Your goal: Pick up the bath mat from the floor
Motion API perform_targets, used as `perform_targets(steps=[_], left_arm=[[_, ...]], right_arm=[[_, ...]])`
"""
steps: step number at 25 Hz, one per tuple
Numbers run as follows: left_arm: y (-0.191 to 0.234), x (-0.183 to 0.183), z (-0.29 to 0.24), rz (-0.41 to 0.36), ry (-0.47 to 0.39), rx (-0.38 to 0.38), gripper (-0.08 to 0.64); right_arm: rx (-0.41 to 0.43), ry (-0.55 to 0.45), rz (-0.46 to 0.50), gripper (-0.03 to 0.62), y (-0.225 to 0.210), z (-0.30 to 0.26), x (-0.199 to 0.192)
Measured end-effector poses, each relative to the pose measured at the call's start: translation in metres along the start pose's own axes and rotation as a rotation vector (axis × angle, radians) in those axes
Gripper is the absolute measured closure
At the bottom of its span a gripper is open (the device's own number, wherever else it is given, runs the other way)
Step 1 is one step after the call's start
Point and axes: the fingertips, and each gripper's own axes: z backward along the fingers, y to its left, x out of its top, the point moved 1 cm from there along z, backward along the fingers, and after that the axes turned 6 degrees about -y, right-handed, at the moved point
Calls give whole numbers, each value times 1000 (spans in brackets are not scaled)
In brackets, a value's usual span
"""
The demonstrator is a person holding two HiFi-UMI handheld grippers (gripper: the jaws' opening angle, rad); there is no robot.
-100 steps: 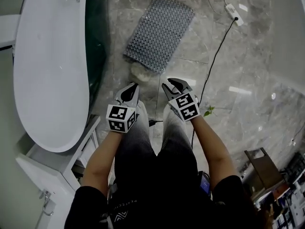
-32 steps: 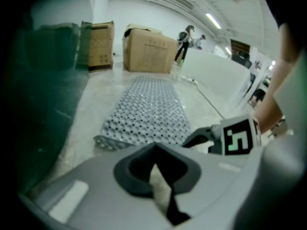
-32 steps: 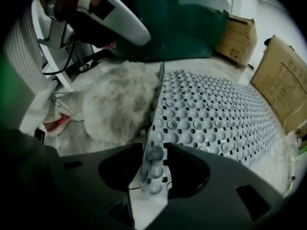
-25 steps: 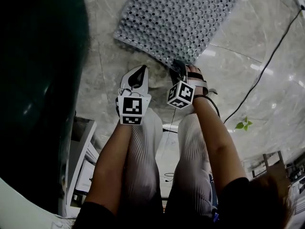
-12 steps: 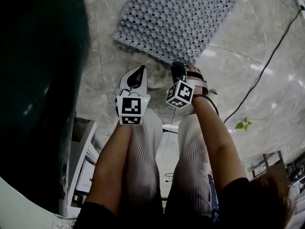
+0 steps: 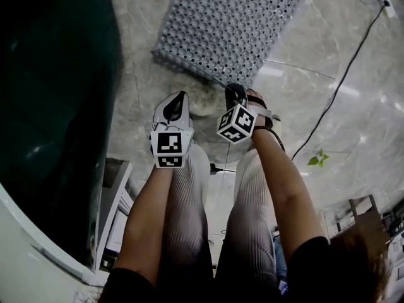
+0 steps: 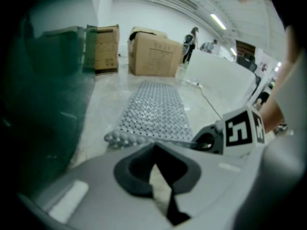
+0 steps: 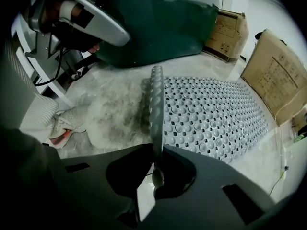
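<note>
Lifting should be done slowly: the near edge of the bath mat [image 6: 233, 24] is pinched by the right gripper [image 6: 237, 95], whose jaws have just been closing; beside that edge, the left gripper [image 6: 172, 109] is held closed, empty.

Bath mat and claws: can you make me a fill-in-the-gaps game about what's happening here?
1. The bath mat is pinched at its near edge by the ___ claw.
2. The left claw holds ___.
3. Beyond the mat, in the left gripper view, stand two cardboard ___.

Missing words: right; nothing; boxes.

The right claw has just been closing its jaws, with the mat's edge between them.
</note>
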Motion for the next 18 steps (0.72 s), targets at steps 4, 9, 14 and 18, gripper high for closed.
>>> perform_targets(steps=[4, 9, 14, 18], left_arm=[[-3, 21, 10, -13, -7, -10, 552], [-4, 48, 26, -26, -10, 4, 552], [-2, 68, 48, -21, -15, 22, 552], [-8, 88, 68, -28, -26, 27, 552]], right_arm=[[2, 3, -9, 583, -8, 22, 13], [-2, 13, -6, 584, -23, 53, 26], [-35, 1, -38, 584, -42, 92, 42], [-59, 8, -41, 584, -56, 124, 47]])
